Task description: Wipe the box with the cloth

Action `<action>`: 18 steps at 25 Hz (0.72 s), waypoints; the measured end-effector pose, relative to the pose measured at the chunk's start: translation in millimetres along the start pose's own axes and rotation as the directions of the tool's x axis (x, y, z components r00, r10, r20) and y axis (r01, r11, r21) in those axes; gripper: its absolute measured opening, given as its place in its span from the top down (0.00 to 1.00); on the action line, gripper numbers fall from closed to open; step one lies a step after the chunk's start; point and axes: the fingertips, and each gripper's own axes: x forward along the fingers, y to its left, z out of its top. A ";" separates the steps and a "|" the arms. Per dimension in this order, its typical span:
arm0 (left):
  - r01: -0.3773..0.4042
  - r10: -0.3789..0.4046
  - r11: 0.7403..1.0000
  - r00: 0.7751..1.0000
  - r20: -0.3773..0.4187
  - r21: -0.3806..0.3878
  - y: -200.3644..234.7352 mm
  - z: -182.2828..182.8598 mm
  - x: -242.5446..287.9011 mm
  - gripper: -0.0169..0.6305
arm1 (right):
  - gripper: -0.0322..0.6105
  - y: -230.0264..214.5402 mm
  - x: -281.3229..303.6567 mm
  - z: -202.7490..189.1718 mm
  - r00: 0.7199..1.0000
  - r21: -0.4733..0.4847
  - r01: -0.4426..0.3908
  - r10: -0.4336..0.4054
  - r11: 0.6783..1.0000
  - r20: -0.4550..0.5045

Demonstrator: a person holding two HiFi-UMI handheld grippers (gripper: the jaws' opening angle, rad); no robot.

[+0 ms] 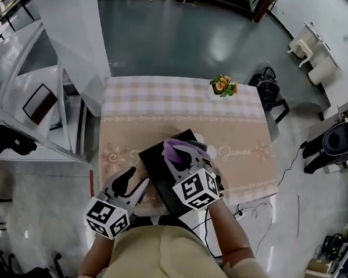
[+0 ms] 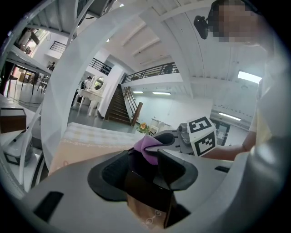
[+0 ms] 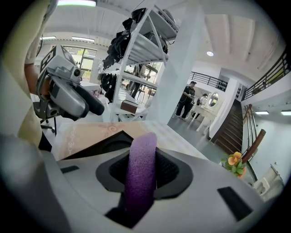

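A flat black box (image 1: 157,159) lies near the front edge of the table (image 1: 164,100). My left gripper (image 1: 138,179) is shut on the box's left edge; in the left gripper view its jaws (image 2: 146,169) clamp the dark box (image 2: 148,195). My right gripper (image 1: 187,155) rests over the box top, shut on a purple cloth (image 1: 174,149). In the right gripper view the cloth (image 3: 140,175) stands pinched between the jaws, with the box (image 3: 97,143) below and the left gripper (image 3: 68,98) at the left. The cloth (image 2: 148,148) also shows beyond the left jaws.
A small pot of orange flowers (image 1: 223,86) stands at the table's far right edge. A white shelf rack (image 1: 62,42) rises close to the table's left side. A dark bag on a chair (image 1: 270,88) sits past the right corner. People stand far off (image 3: 186,100).
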 end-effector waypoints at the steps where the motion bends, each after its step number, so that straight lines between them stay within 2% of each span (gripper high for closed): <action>1: -0.001 0.001 1.000 1.000 0.001 0.000 -1.5 -0.3 0.8 0.66 | 0.76 -5.0 -0.3 -4.3 1.000 -0.007 0.015 -0.015 1.000 -0.014; 9: -0.003 0.003 1.000 1.000 -0.007 0.002 -9.7 -3.3 4.8 0.66 | 0.76 -35.7 -9.0 -30.7 0.992 0.009 0.096 -0.095 0.995 -0.077; 18: 0.018 -0.018 1.000 1.000 -0.013 0.013 -21.6 -5.3 11.1 0.66 | 0.76 -53.7 -27.4 -46.5 0.981 0.064 0.175 -0.169 0.982 -0.093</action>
